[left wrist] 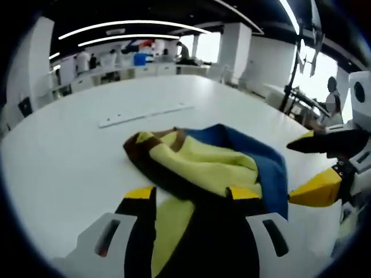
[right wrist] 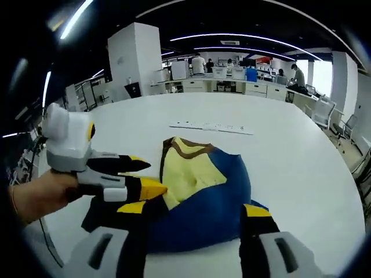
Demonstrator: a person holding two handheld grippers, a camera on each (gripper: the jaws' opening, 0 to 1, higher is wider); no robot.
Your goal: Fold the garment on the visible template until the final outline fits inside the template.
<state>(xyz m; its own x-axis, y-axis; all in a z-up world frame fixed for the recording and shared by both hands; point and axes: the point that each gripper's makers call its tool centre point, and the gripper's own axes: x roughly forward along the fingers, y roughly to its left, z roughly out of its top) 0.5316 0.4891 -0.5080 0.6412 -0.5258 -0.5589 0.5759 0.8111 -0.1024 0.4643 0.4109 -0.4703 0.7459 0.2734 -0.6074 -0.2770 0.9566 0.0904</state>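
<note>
- Yellow, blue and brown cloth: the garment (left wrist: 214, 165) lies bunched in a loose heap on the white desk (left wrist: 64, 162), towards the near edge, with a brown collar band turned up at its far end.
- A pale strip with small marks (right wrist: 211, 125) lies flat on the desk beyond the heap, well apart from it; whether this belongs to the template I cannot tell, and no clear template outline is visible under the cloth.
- The left tongs (left wrist: 191, 194) stand wide, their yellow-tipped jaws on either side of the near edge of the cloth; they rest on or just above it, and I cannot tell that they pinch anything.
- The right tongs (right wrist: 194, 211) are also wide, jaws straddling the blue part of the heap from the near side, with nothing clamped between them.
- In the right gripper view the left tongs come in from the left, held in a hand (right wrist: 35, 194), their tips at the yellow panel's edge.
- Judged from this, the fold has no tidy shape yet: the step in hand looks like taking hold of the near hem to spread or straighten the cloth.
- The next move calls for each pair of tongs to close on a single edge layer, well apart from one another, then draw the cloth flat without dragging it off the desk.
</note>
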